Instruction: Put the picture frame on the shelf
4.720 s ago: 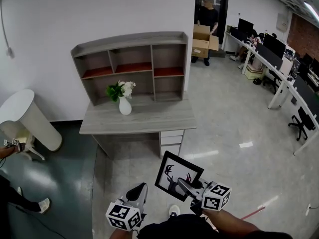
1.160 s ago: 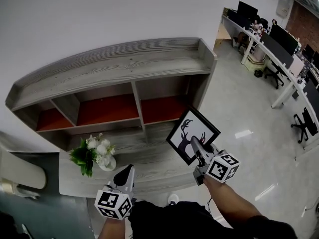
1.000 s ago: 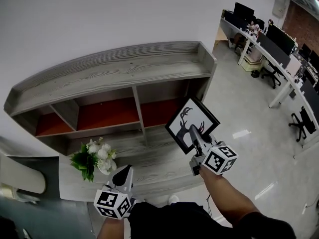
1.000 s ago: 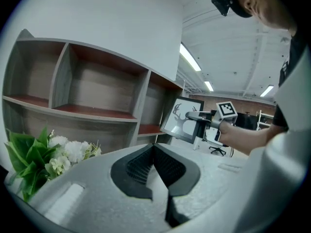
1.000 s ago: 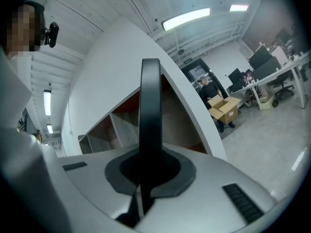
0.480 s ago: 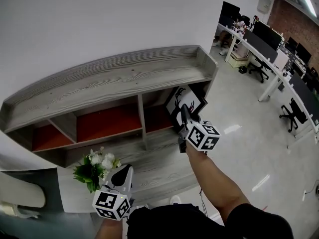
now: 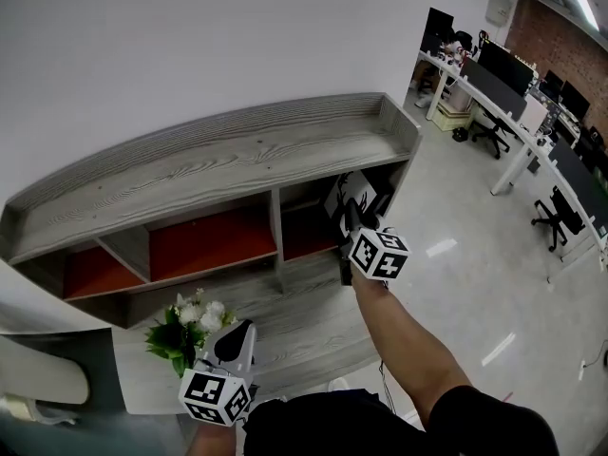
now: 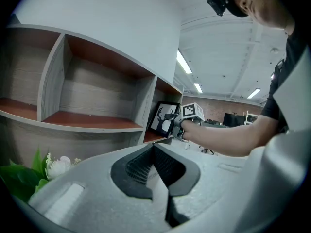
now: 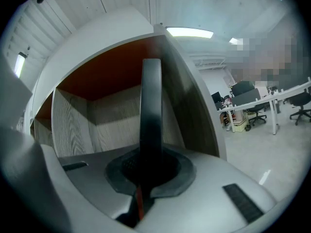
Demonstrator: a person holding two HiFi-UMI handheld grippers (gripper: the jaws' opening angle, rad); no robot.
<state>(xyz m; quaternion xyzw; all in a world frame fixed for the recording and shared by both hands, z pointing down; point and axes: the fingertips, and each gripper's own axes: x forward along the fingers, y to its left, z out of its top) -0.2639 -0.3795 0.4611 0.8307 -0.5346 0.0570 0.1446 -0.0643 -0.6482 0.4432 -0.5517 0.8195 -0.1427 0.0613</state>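
The picture frame (image 7: 355,194), black with a white mat and a dark deer silhouette, stands upright in the mouth of the right-hand lower compartment of the grey wooden shelf unit (image 7: 218,150). My right gripper (image 7: 350,217) is shut on its lower edge. In the right gripper view the frame (image 9: 151,106) shows edge-on between the jaws of that gripper (image 9: 149,171), with the compartment's side wall (image 9: 187,106) just to its right. The left gripper view shows the frame (image 8: 164,117) from the side. My left gripper (image 7: 236,336) hangs low over the desk, shut and holding nothing.
A white vase of white flowers and green leaves (image 7: 186,326) stands on the desk top (image 7: 304,316) close to my left gripper. The shelf's compartments have red-brown boards (image 7: 214,245). Office desks and chairs (image 7: 532,150) fill the room to the right.
I came up to the desk. My right gripper has carried the frame up and forward from over the desk into the right lower compartment. The left gripper stayed low.
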